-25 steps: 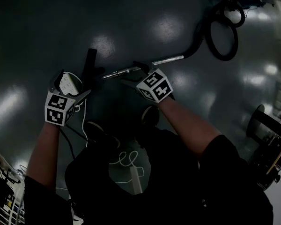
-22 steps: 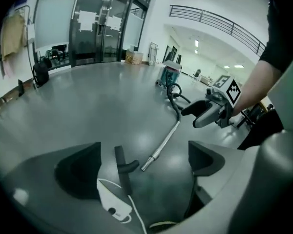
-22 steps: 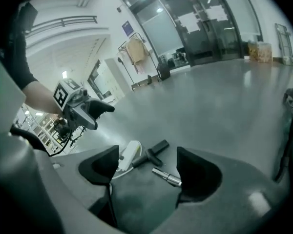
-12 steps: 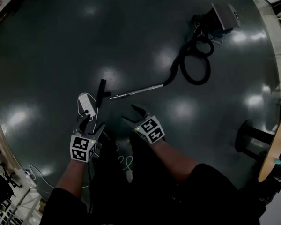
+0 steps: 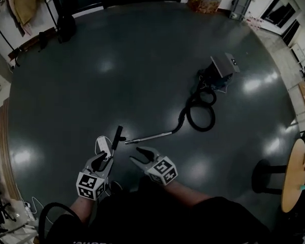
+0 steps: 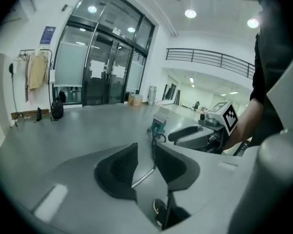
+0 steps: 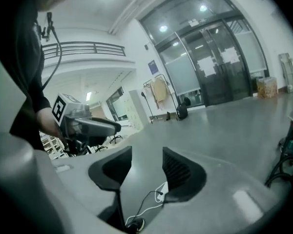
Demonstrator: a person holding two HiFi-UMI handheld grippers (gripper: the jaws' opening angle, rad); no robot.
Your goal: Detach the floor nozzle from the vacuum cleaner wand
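Left tongs [image 5: 102, 160]: up in the air, well above the floor [image 5: 81, 70], just now squeezing down to a narrow slit, gripping nothing. Only floor and a shoe seen through the slit.

Just ahead of them, down on the floor: a flat white object [image 5: 102, 146] with a thin white cable. Beside it, the floor nozzle [image 5: 117, 136], lying crosswise at the near end of the wand [image 5: 150, 136]. Cannot tell from this height whether joined or already apart.

Right tongs [image 5: 138, 155]: also raised, just now closing partway, clearly gapped, empty.

Further right, the hose [image 5: 198, 117], looping back to the vacuum cleaner body [image 5: 222, 67].

If still joined, a sound way to go about it:
- Open both tongs wide before coming down.
- Pin the nozzle at its neck with the left, keeping clear of the white cable.
- Clamp the wand close to the joint with the right, not far up the tube, to avoid levering.
- Pull straight along the tube's line, with a slight twist if stuck and no sideways bending.
- Leave slack in the hose, so as not to drag the body across the floor.
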